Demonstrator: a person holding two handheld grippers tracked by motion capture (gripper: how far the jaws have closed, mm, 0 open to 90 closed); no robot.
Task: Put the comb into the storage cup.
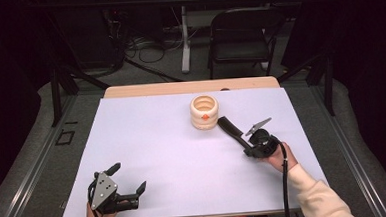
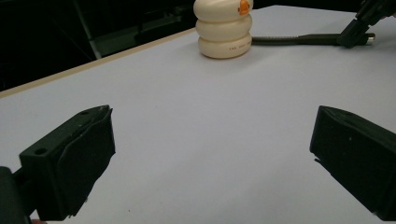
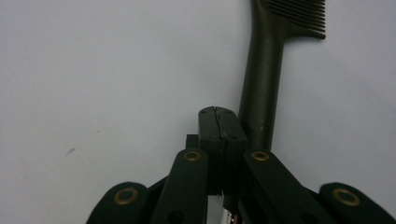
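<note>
A cream ribbed container (image 1: 204, 113) with an orange mark stands at the back middle of the white sheet (image 1: 152, 140); the left gripper view has this container (image 2: 224, 30) far ahead. A black comb (image 1: 230, 127) lies flat just right of it, teeth toward the container. My right gripper (image 1: 246, 144) sits at the comb's handle end, jaws pressed together. In the right gripper view the comb (image 3: 264, 84) runs along the right side of the shut right gripper (image 3: 218, 114), its handle end hidden under the linkage. My left gripper (image 1: 128, 177) rests near the front left, open and empty, as the left gripper (image 2: 217, 149) view confirms.
The sheet covers a wooden table whose back edge (image 1: 190, 87) shows as a tan strip. Behind it on the floor stand a black folding chair (image 1: 239, 31), a white table leg (image 1: 184, 39) and cables. Dark frame struts flank both sides.
</note>
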